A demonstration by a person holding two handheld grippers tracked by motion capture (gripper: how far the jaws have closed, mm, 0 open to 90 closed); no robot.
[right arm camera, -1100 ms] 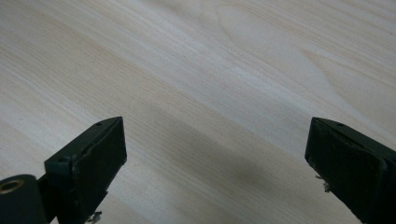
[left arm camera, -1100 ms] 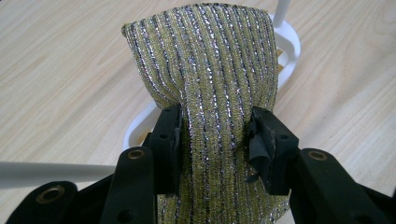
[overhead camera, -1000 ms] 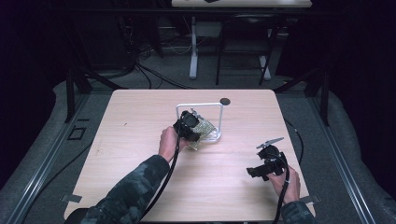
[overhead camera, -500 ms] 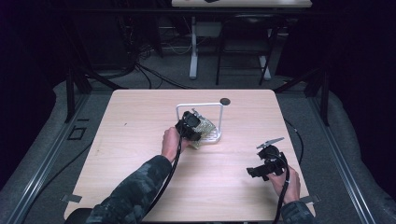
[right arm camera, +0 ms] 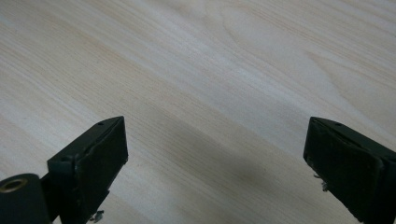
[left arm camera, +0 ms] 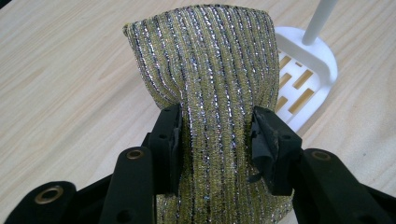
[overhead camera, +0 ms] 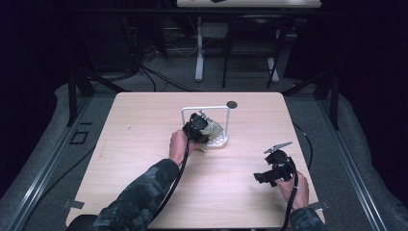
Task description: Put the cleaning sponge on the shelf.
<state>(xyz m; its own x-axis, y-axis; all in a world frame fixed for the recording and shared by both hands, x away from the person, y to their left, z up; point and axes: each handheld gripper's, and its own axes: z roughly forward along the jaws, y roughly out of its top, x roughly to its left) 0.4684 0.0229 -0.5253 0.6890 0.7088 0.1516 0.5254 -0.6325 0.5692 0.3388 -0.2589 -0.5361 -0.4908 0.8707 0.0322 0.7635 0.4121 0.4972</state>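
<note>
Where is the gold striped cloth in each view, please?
High view: gold striped cloth at table centre, under the left gripper.
Left gripper view: cloth in the centre, pinched between the jaws.
Right gripper view: not in it.
Shared landmark: white rack beside the cloth.

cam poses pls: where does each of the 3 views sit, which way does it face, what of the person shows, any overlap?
High view: above the person's side, looking forward and down on the table; both forearms, left claw at the rack, right claw.
Left gripper view: on the left claw, looking along its jaws, shut on the cloth, rack behind.
Right gripper view: on the right claw, jaws apart, facing bare table.
Shared: high and left gripper views both show cloth and rack.
</note>
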